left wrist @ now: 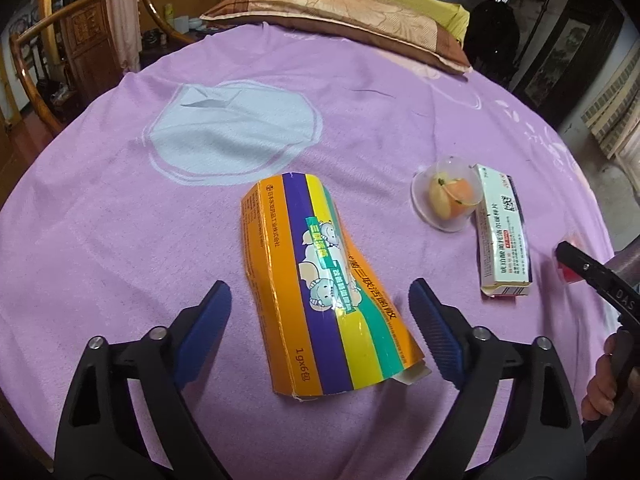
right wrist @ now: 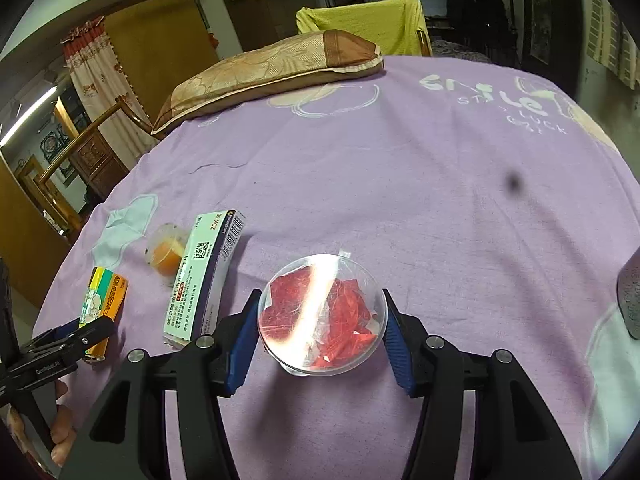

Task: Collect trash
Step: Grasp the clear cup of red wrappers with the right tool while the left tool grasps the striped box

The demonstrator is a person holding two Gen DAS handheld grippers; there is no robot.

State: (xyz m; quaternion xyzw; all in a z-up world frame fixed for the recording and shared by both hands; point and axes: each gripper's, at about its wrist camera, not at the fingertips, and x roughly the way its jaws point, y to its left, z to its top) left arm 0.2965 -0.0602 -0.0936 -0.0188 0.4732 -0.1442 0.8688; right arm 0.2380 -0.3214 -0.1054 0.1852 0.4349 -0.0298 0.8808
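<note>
On the purple bedspread (left wrist: 120, 220) the left gripper (left wrist: 320, 316) stands spread around a striped orange box (left wrist: 320, 288) without touching it, while the right gripper (right wrist: 322, 322) clamps a clear cup (right wrist: 322, 316) of red scraps.

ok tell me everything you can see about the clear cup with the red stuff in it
The clear cup looks like thin see-through plastic, round-rimmed, with a bright streak of glare across it. Crumpled red scraps fill the inside. It sits on the purple bedsheet, right of the white box. The right gripper has its jaws on either side of the rim, blue pads against it or nearly so; contact is hard to confirm.
</note>
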